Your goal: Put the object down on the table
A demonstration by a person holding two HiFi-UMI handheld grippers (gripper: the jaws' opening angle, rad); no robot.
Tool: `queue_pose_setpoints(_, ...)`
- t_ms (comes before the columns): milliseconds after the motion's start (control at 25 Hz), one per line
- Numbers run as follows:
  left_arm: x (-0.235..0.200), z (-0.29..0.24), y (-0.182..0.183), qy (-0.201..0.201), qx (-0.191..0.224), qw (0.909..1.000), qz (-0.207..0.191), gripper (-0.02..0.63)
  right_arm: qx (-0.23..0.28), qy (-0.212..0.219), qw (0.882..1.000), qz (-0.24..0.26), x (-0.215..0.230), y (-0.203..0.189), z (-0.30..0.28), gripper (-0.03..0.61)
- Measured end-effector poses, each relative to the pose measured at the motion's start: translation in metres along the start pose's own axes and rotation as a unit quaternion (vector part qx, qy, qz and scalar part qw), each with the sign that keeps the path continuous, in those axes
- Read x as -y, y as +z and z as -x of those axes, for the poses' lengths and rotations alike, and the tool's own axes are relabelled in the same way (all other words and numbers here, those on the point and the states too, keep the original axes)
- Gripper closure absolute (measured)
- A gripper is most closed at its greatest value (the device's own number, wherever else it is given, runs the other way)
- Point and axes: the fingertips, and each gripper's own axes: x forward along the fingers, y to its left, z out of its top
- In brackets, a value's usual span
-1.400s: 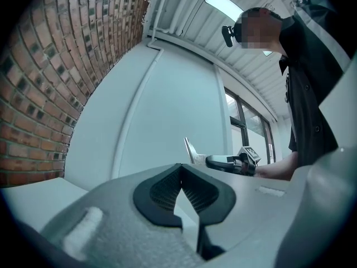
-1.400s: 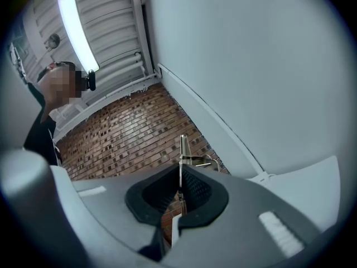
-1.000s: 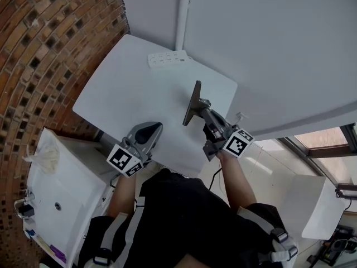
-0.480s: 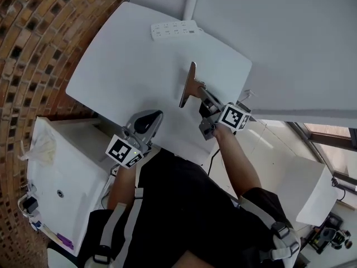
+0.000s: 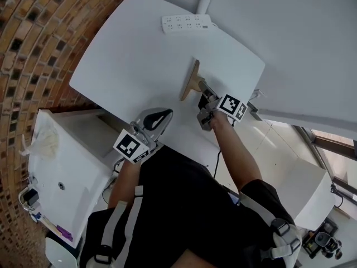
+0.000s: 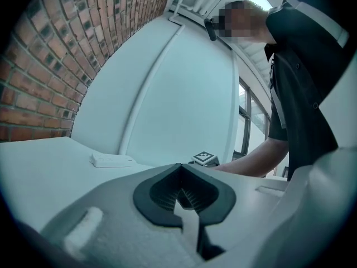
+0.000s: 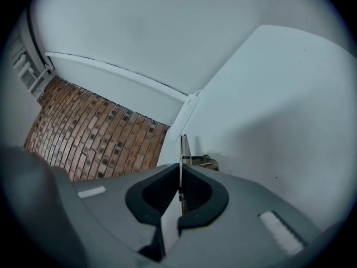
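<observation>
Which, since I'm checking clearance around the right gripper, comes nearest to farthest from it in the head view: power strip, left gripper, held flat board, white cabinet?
1. The flat board: clamped in the right gripper itself.
2. The left gripper: to its left, at the near edge of the table.
3. The power strip: at the table's far end.
4. The white cabinet: off the table, far left.

Smooth matt white table top (image 5: 134, 54), white plastic power strip (image 5: 187, 22) at its far edge, rough red brick wall (image 5: 39, 32). The thin flat tan plate (image 5: 190, 81) looks like dull metal edge-on. The matt grey plastic right gripper (image 5: 199, 90) has ribbed black rubbery pads (image 7: 196, 193).
</observation>
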Motion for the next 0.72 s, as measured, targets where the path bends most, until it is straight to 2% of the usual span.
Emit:
queue_pose_setpoints(240, 0.001, 0.000, -0.007, 0.002, -0.008, 0.9999, 0.012, 0.614, -0.005, -0.020, 0.999, -0.030, 0.014, 0.001, -0.019, 0.574)
queue_pose_setpoints(480, -0.005, 0.010, -0.010, 0.021, -0.007, 0.9995, 0.022, 0.614, -0.002, -0.035, 0.998, -0.049, 0.021, 0.001, -0.026, 0.574)
queue_pose_setpoints(720, -0.007, 0.012, -0.013, 0.024, -0.006, 0.9994, 0.025, 0.614, -0.001, -0.041, 0.999, -0.034, 0.022, 0.000, -0.029, 0.565)
